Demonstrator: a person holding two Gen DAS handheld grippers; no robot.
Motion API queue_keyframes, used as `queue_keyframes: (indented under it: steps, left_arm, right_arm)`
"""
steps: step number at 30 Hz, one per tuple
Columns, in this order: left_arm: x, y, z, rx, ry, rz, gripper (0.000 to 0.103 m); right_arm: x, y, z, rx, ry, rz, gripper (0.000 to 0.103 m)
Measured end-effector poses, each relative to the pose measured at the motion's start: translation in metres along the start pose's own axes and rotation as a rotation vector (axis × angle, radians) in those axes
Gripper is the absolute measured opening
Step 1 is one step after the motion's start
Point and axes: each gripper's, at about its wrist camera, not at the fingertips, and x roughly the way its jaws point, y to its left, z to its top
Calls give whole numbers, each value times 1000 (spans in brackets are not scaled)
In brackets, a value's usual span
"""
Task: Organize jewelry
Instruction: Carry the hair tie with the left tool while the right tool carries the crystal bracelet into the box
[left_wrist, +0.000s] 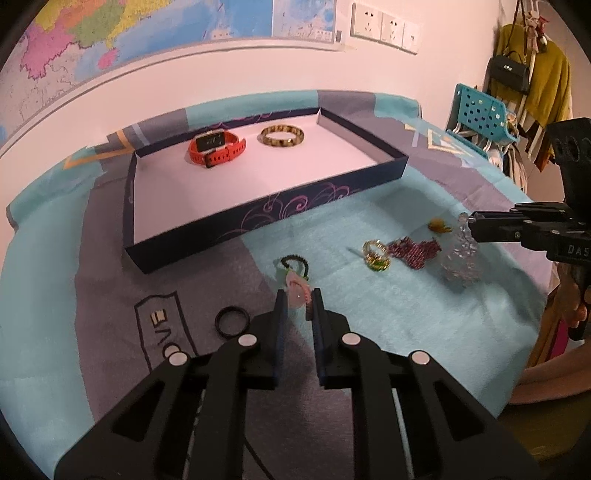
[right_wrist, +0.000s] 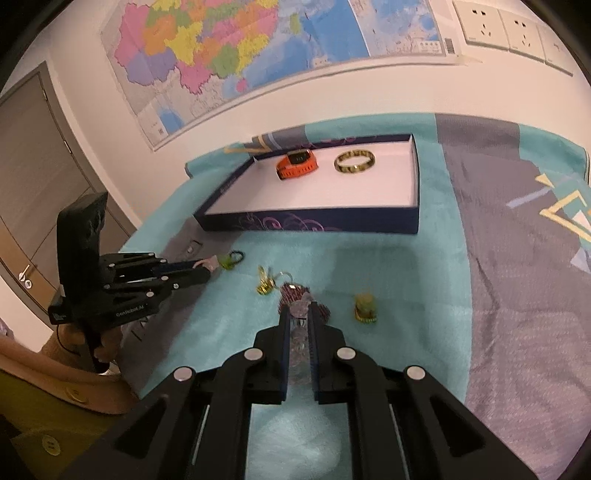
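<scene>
Your left gripper (left_wrist: 298, 301), at the lower centre of the left wrist view, has its jaws drawn narrow and pinched on a pale pink charm (left_wrist: 297, 287) tied to a black cord loop (left_wrist: 295, 263); the cord trails past the fingertips onto the cloth. A plain black ring (left_wrist: 233, 321) lies just left of those fingers, apart from them.

Your right gripper (right_wrist: 298, 314), at the lower centre of the right wrist view, is likewise nearly closed, clamped on a clear crystal bead bracelet (right_wrist: 300, 332) that runs down between the 2 fingers. Its beads look glassy and blurred.

On the turquoise and grey tablecloth (right_wrist: 406, 266), just past those tips, sits a dark red beaded piece (right_wrist: 291, 293), with a gold ornament (right_wrist: 266, 282) to its left and a yellow-green ring (right_wrist: 365, 308) to its right.

Farther up, the navy rectangular tray with a white floor (right_wrist: 314, 221) holds an orange-strapped watch (right_wrist: 297, 164) and a gold bangle (right_wrist: 354, 162), side by side, not touching.
</scene>
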Motion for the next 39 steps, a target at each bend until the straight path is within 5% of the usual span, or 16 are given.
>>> queue_keyframes:
  steps: [17,39]
  left_arm:
    - [-20,6,34,15,-92,4,13]
    - [14,29,83,21,-103,52,13]
  right_arm:
    - [-11,11,51,-78,-105,31,8]
    - [22,-1,115,-119,-154,-11,8]
